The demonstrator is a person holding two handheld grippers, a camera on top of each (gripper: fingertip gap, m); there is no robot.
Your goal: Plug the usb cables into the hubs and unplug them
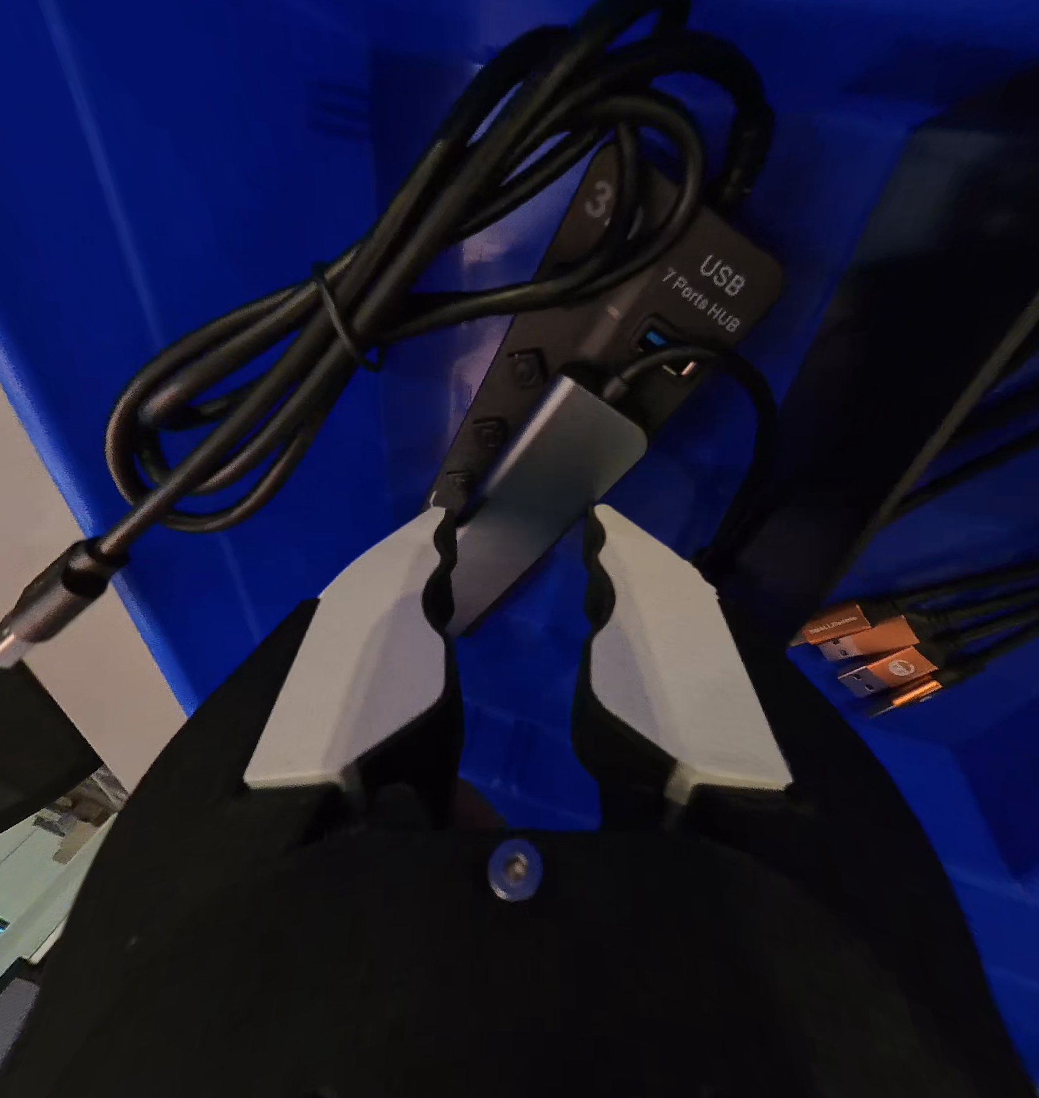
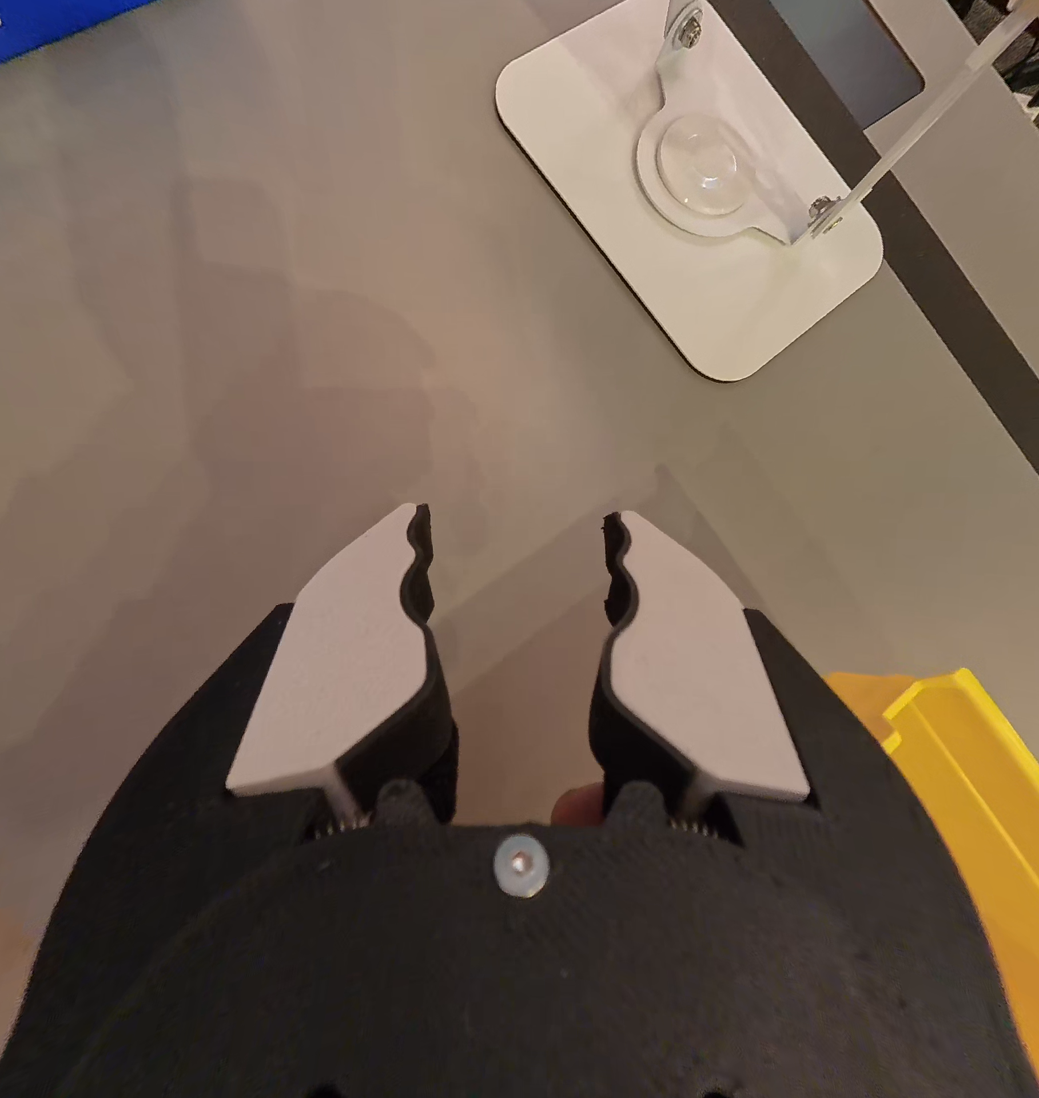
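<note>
In the left wrist view, a blue bin point(image 1: 220, 249) holds a black USB hub point(image 1: 671, 309) with a small grey hub point(image 1: 540, 475) lying across it. My left gripper point(image 1: 517, 523) has its jaws closed against both sides of the grey hub. A bundled black cable point(image 1: 338, 321) with a grey USB plug point(image 1: 41, 600) lies to the left. Several orange USB plugs point(image 1: 861, 653) lie to the right. My right gripper point(image 2: 514, 523) is open and empty above a grey table point(image 2: 267, 297).
A white stand base with a clear dome point(image 2: 695, 178) sits on the table at the far right. A yellow bin point(image 2: 980, 802) is at my right gripper's right side. A corner of the blue bin point(image 2: 24, 35) shows at top left. There is about 45 centimetres between the tips of the two grippers.
</note>
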